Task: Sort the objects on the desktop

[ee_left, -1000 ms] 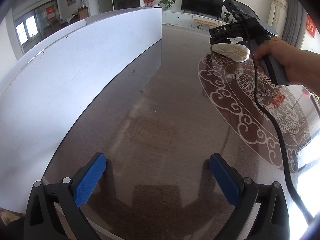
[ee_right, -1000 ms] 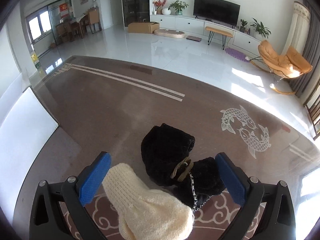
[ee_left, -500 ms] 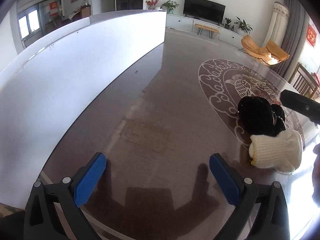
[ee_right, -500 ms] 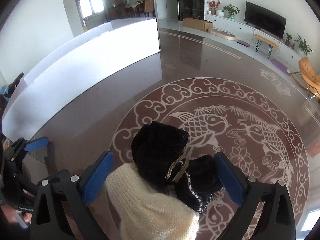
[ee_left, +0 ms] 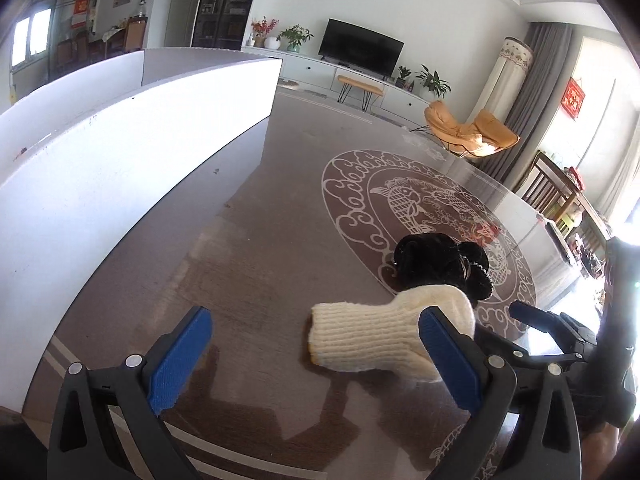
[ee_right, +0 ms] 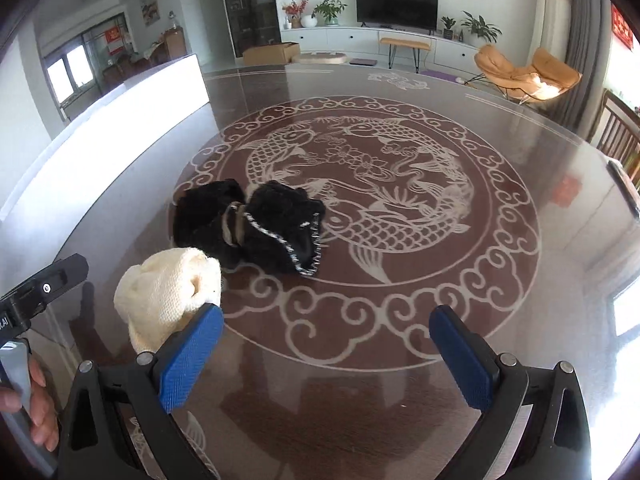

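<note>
A cream knitted mitten [ee_left: 372, 338] lies on the brown glass table, touching a black fuzzy glove with a chain trim [ee_left: 436, 264]. In the right wrist view the mitten [ee_right: 166, 296] sits at the left finger and the black glove [ee_right: 256, 228] lies farther ahead. My left gripper [ee_left: 316, 364] is open and empty, with the mitten just ahead of its right finger. My right gripper [ee_right: 326, 356] is open and empty, over the bare table to the right of the mitten. The right gripper's fingers [ee_left: 532, 316] show at the right of the left wrist view.
A long white box [ee_left: 100, 168] runs along the table's left side. The table [ee_right: 500, 272] carries a round fish-and-cloud pattern. A dark flat object [ee_right: 624, 188] lies at the table's far right edge. Chairs stand beyond that edge.
The right gripper has let go of the mitten and black glove and drawn back to the right. The left gripper has swung toward them, so they now lie just ahead of it.
</note>
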`<state>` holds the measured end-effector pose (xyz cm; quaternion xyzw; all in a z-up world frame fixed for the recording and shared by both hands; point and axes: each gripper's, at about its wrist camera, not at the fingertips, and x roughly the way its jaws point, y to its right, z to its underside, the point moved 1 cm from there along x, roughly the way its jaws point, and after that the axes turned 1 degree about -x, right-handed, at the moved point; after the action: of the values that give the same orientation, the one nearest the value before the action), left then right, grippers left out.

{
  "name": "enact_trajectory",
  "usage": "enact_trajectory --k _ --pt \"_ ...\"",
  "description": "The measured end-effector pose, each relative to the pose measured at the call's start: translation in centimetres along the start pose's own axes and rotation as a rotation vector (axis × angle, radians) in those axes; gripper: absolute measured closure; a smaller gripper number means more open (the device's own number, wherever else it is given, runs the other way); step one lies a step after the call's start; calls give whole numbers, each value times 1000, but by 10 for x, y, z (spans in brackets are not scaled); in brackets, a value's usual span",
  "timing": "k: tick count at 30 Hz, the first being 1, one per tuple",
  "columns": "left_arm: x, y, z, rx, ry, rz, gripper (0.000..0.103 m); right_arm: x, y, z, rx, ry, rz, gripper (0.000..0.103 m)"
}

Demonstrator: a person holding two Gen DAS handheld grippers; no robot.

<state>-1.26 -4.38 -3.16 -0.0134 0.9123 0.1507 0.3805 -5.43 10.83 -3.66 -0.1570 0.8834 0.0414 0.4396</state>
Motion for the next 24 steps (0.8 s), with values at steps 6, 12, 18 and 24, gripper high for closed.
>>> enact_trajectory --k 6,12,18,24 --pt "-11 -9 -1 -51 34 19 0 12 -43 0 -85 14 -75 0" --pt "-5 -7 -2 -52 22 24 0 -2 -11 27 -114 -32 -1 0" --pt "-16 8 -5 109 -66 221 0 -18 -2 62 -133 -34 1 0" --pt "-9 24 -7 505 -163 130 0 -18 -3 61 -132 -26 -11 0"
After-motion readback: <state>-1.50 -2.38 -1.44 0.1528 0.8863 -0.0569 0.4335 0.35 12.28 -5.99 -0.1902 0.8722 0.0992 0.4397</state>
